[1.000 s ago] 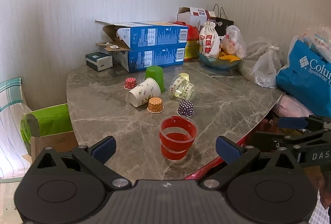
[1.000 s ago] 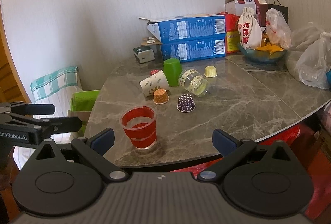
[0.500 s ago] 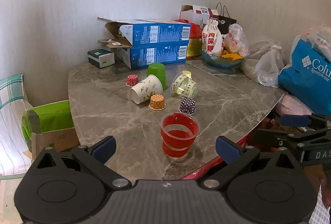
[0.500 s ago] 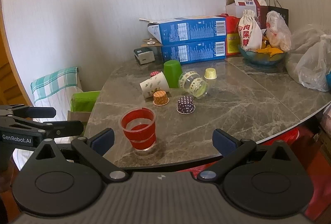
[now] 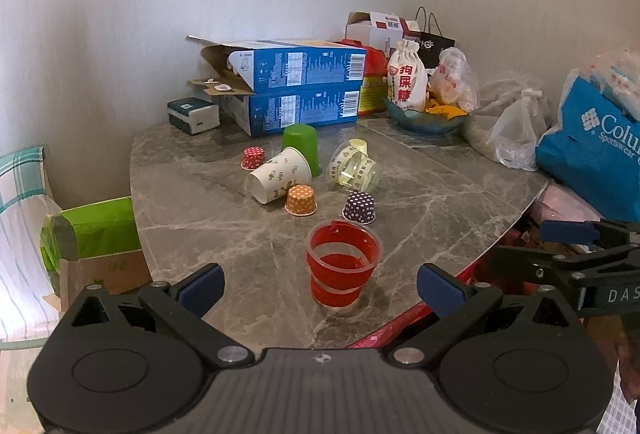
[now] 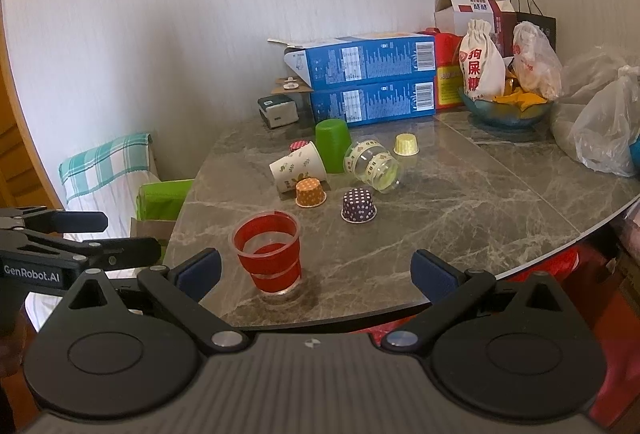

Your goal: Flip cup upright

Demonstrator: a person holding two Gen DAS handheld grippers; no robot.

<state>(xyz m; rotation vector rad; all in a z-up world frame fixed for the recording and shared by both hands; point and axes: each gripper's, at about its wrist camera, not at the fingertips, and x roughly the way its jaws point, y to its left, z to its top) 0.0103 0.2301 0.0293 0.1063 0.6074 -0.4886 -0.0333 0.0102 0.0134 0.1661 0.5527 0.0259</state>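
A red-banded clear cup (image 5: 343, 263) stands upright near the front edge of the marble table (image 5: 192, 218); it also shows in the right wrist view (image 6: 269, 258). Behind it a white patterned paper cup (image 5: 279, 179) and a clear cup with yellow bands (image 5: 353, 169) lie on their sides. A green cup (image 5: 302, 147) stands upside down. My left gripper (image 5: 320, 290) is open and empty, short of the red cup. My right gripper (image 6: 316, 274) is open and empty at the table's front edge, with the red cup just inside its left finger.
Small orange (image 5: 301, 200), purple (image 5: 359, 207), red (image 5: 253, 157) and yellow (image 6: 406, 145) cupcake liners sit upside down around the cups. Blue boxes (image 5: 296, 89), a bowl with bags (image 5: 428, 113) and plastic bags (image 5: 516, 129) line the back and right. A green box (image 5: 96, 230) stands left of the table.
Both grippers have drawn back and risen slightly from the table. The cups have not moved.
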